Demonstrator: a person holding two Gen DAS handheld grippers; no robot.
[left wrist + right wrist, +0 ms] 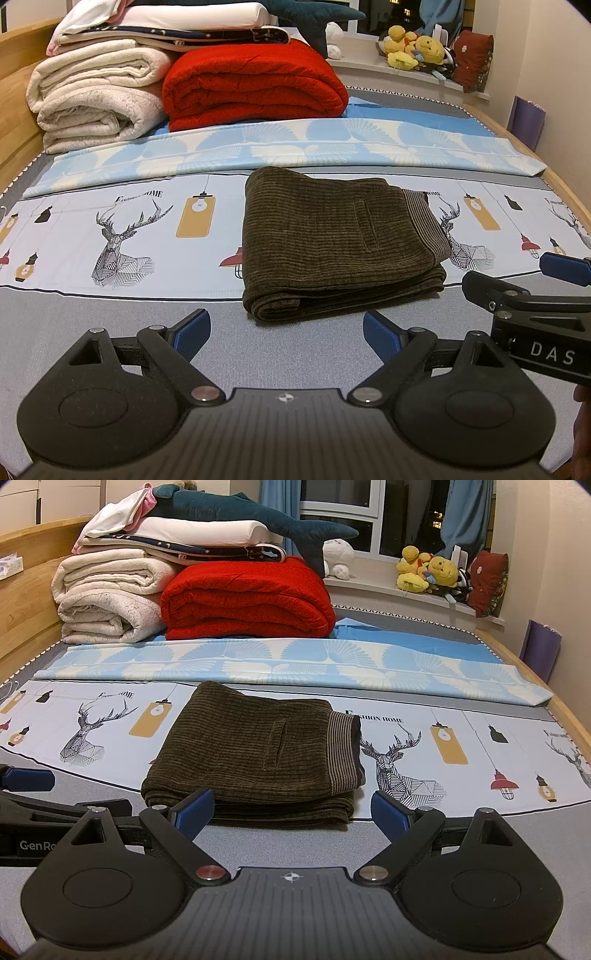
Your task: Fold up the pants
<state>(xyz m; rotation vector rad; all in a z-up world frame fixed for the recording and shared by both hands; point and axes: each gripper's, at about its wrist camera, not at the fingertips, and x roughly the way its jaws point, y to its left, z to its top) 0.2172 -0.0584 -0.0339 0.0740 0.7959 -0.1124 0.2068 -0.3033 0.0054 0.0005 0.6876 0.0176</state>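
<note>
While your pants lie folded on the bed | left gripper fingers apart, empty | right gripper fingers apart, empty

The pants are dark olive-brown corduroy with fine ribs, their waistband striped in thin grey and brown lines. Under them lies a pale sheet printed with black line-drawn deer heads, mustard-yellow and red hanging lamps, and black lettering, over a plain grey bed. Behind it runs a light blue and cream cloth with a fan pattern. Further back sit a bright red blanket, cream fleece blankets, a teal plush shark and yellow plush toys. Both black grippers, left gripper and right gripper, carry blue pads.
</note>
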